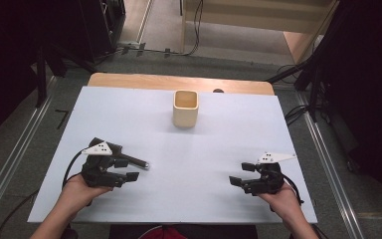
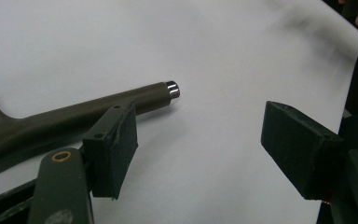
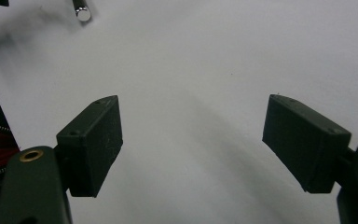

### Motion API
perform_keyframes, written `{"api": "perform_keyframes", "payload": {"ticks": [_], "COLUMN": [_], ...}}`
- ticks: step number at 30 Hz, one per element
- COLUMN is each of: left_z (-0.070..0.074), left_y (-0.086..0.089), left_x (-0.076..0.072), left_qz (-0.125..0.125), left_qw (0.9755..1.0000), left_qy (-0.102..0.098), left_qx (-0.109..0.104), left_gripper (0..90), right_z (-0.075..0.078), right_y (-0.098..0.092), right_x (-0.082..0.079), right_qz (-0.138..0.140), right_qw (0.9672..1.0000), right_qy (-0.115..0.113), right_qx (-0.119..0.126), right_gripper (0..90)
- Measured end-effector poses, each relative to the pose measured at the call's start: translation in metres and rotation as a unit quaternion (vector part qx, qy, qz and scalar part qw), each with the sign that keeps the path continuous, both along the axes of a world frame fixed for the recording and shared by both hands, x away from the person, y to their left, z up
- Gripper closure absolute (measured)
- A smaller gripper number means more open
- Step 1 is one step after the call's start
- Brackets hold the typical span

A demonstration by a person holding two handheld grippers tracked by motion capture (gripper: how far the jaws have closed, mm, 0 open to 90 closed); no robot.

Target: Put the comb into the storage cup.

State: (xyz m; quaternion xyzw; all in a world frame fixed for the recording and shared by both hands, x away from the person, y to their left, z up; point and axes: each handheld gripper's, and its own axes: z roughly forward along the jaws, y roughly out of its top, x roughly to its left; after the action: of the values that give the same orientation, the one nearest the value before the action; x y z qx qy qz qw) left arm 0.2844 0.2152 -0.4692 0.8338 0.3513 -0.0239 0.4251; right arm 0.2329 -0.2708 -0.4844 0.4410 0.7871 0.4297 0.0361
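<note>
High view: lying on the white table (image 1: 189, 149) just beside the left gripper (image 1: 129, 174), a dark utensil handle (image 1: 132, 160); beige cup (image 1: 185, 107) well apart.

Left gripper view: gaping wide, gripping nothing; handle (image 2: 88, 109) looking stiff, smooth, likely slippery — best pinched mid-shaft.

Right gripper view: right gripper (image 3: 191, 144) likewise gaping, empty.

A white sheet (image 1: 129, 119) is covering most of a wooden table (image 1: 129, 79), leaving a strip of bare wood showing along the far edge. Grey carpet (image 1: 25, 129) is lying on the floor around the table, with metal rails (image 1: 10, 159) running along it on both sides. Black cables (image 1: 194, 30) are trailing over the floor beyond the table, toward a pale wooden platform (image 1: 258, 20). Dark stand legs (image 1: 298, 74) are standing off the far right corner.
</note>
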Motion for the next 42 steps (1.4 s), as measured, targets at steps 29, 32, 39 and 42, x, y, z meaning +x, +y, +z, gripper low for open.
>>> {"api": "perform_keyframes", "payload": {"ticks": [29, 32, 39, 42], "left_z": [0.0014, 0.0013, 0.0011, 0.0009], "left_y": [0.0, -0.0001, 0.0, -0.0004], "left_x": [0.0018, 0.0018, 0.0021, 0.002], "left_qz": [0.012, 0.012, 0.012, 0.012], "left_qw": [0.9997, 0.9997, 0.9997, 0.9996], "left_qy": [0.019, 0.02, 0.021, 0.024], "left_qx": [0.003, 0.003, 0.004, 0.003], "left_gripper": [28.4, 28.4, 28.4, 28.5], "right_z": [-0.0008, -0.0008, -0.0009, -0.001], "right_y": [0.0031, 0.0028, 0.0029, 0.0029], "right_x": [0.0007, 0.0007, 0.0009, 0.0009], "right_qz": [0.004, 0.004, 0.004, 0.004], "right_qw": [1.0, 1.0, 1.0, 1.0], "right_qy": [-0.003, -0.004, -0.002, -0.002], "right_qx": [0.001, 0.0, -0.001, -0.001], "right_gripper": [18.2, 18.2, 18.2, 18.2]}}
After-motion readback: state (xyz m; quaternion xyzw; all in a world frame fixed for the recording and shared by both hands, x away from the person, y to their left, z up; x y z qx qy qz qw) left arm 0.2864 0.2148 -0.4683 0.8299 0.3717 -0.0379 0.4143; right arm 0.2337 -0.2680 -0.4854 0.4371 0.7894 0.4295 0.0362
